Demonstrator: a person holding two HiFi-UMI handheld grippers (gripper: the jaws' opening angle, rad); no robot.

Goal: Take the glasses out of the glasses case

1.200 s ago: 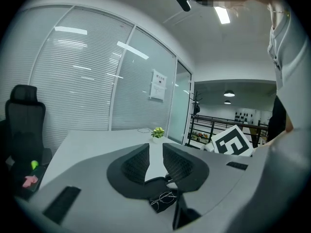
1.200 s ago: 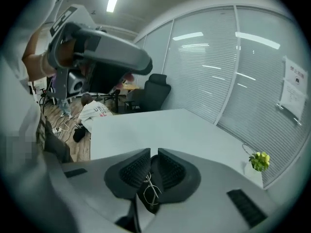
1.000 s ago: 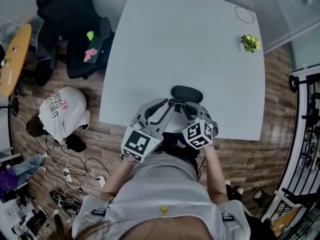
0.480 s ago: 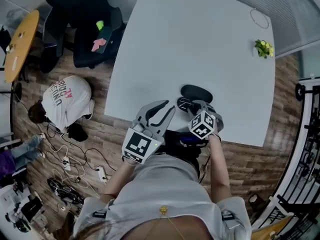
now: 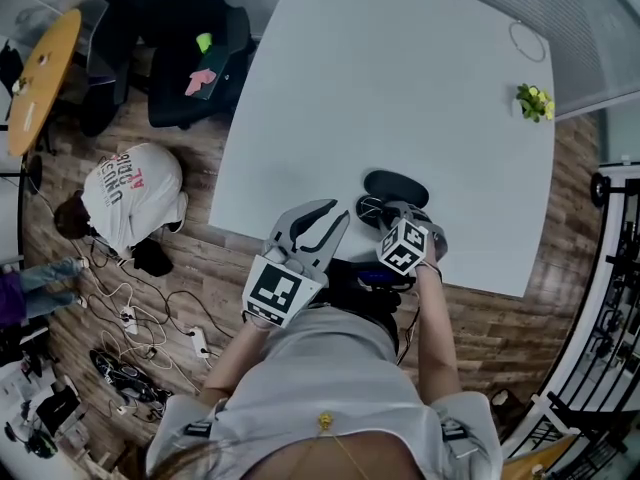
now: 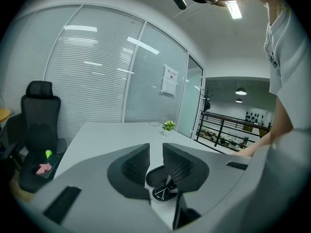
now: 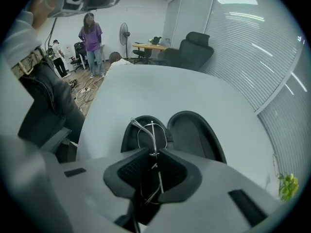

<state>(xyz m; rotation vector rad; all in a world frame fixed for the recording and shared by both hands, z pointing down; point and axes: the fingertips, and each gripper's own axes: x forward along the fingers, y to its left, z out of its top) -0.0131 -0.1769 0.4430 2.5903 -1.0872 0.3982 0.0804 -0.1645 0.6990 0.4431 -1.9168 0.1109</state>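
The black glasses case [image 5: 396,188] lies open near the front edge of the white table [image 5: 400,88], lid flat beside the base. My right gripper [image 5: 386,212] hangs over the base [image 7: 144,132], shut on the thin wire-framed glasses [image 7: 151,136]. The frame runs up from between its jaws, and the lenses hang just above the base. The lid [image 7: 194,136] is empty. My left gripper [image 5: 337,212] is left of the case, apart from it. It is open by a narrow gap and holds nothing. Through that gap [image 6: 155,155] I see the case [image 6: 158,174] and glasses [image 6: 163,192].
A small potted plant [image 5: 532,100] and a thin cable ring [image 5: 527,40] sit at the table's far right. A black office chair [image 5: 170,58] stands left of the table. A person [image 5: 130,193] crouches on the floor among cables. The table's front edge is right under both grippers.
My left gripper has drawn back from the case toward the table's front edge. The right gripper stays at the case with the glasses between its jaws. The head camera has shifted.
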